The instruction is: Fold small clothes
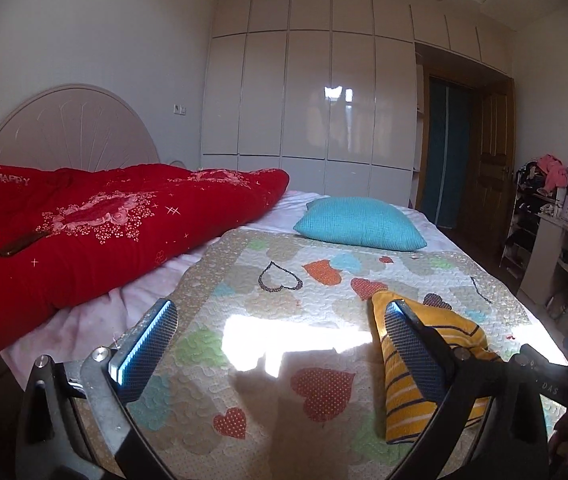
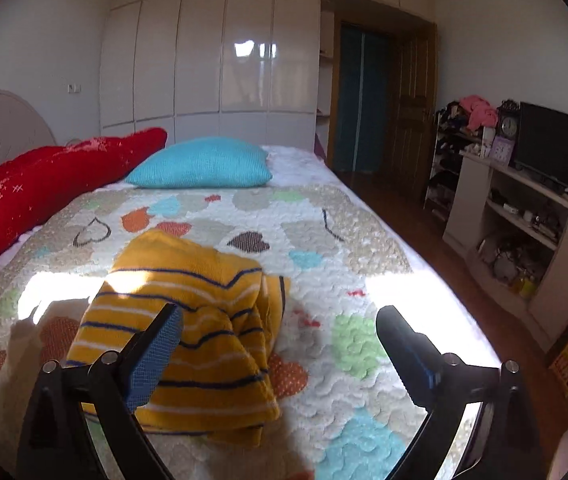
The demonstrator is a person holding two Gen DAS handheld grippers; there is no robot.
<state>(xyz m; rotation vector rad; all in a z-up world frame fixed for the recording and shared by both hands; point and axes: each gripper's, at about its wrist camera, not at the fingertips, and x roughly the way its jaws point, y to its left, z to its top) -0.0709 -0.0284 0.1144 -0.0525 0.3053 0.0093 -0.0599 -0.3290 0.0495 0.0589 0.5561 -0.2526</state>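
A small yellow garment with white and dark stripes lies folded on the heart-patterned quilt of a bed. In the left wrist view the garment lies at the right, partly behind my right finger. My left gripper is open and empty above the quilt, to the left of the garment. My right gripper is open and empty, just above the garment's near right part; its left finger overlaps the garment in view.
A turquoise pillow lies at the far end of the quilt. A red duvet is piled along the left. White wardrobes stand behind. A shelf unit with a screen and clutter stands right of the bed, past a floor strip.
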